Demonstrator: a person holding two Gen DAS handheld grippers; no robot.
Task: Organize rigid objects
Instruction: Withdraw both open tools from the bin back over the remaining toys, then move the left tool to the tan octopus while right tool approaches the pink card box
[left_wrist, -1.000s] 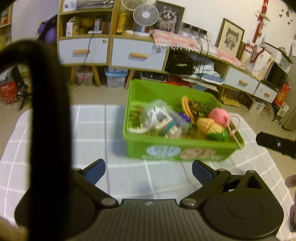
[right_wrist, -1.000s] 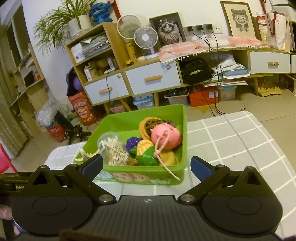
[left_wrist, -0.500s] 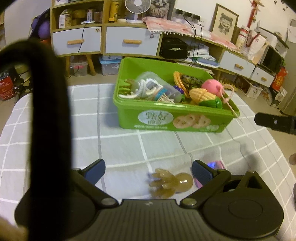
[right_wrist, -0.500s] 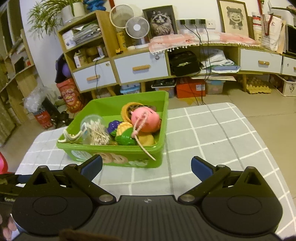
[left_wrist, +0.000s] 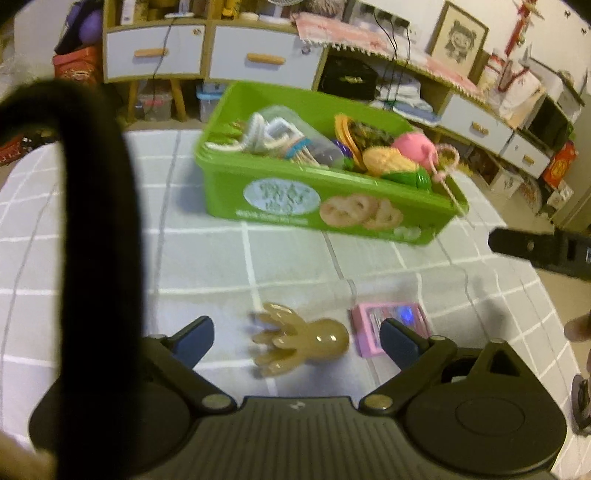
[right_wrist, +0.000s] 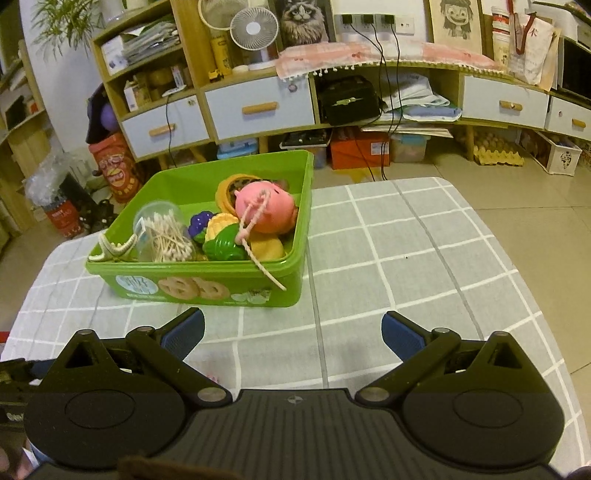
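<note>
Left wrist view: the left gripper (left_wrist: 297, 338) hangs low over the checked tablecloth (left_wrist: 110, 229), jaws spread wide and holding nothing. Right between the fingertips lies a tan claw-shaped hair clip (left_wrist: 301, 339), prongs pointing left, flat on the cloth. Just beside it on the right sits a small pink box (left_wrist: 388, 321), partly behind the right fingertip. Farther back stands the green bin (left_wrist: 332, 206), packed with a clear jar, a toy corn cob and a pink ball. A thick black cable (left_wrist: 96, 221) arcs across the left side.

Right wrist view: the right gripper (right_wrist: 293, 334) is also spread wide, empty, above bare cloth. The green bin sits ahead and left, a pink ball (right_wrist: 266, 210) and a jar of cotton swabs (right_wrist: 164, 234) inside.
</note>
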